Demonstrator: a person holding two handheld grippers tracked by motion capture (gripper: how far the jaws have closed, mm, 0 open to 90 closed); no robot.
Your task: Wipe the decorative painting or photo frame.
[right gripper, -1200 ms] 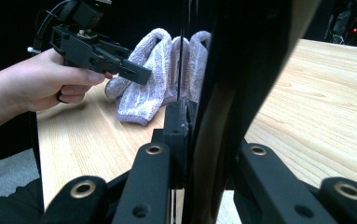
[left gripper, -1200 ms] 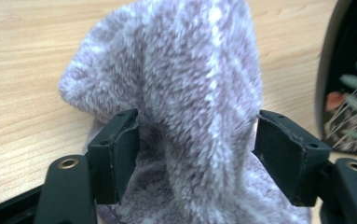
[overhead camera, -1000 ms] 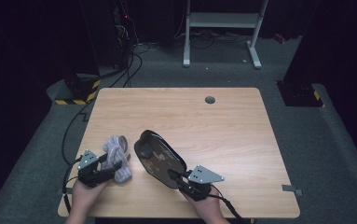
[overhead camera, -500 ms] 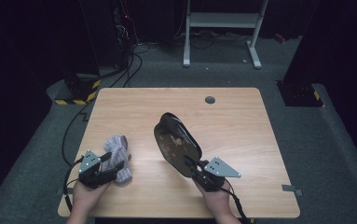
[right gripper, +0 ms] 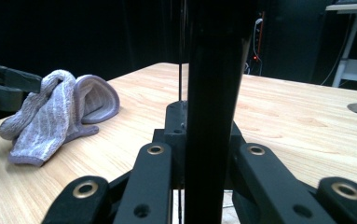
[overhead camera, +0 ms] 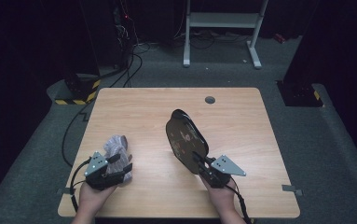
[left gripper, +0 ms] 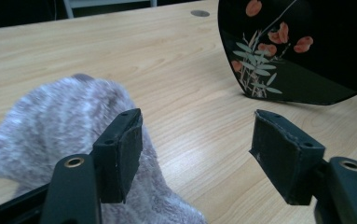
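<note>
While the person's hands come in from the near edge of the pale wood-grain worktop, the left tongs sit at the near left with a crumpled cloth of fuzzy grey-lilac terry, ribbed with paler stripes, lying against them. In the left gripper view the cloth bunches behind and beside the left black pad, spilling under it, while the gap between the two matt, rough-edged pads stands empty over bare wood; these tongs are open and clamp nothing, though the cloth touches the outer side of one pad. Their jaws have just been closing a little, with nothing between them. Well apart to the right, the right tongs are closed on the near rim of a black plate, smooth, glossy and oval-looking, which stands tilted on edge above the worktop just ahead of those tongs. Its face carries orange-red blossoms and thin pale green stems and leaves. In the right gripper view the plate shows edge-on as a dark upright band pinched between the black jaws.
</note>
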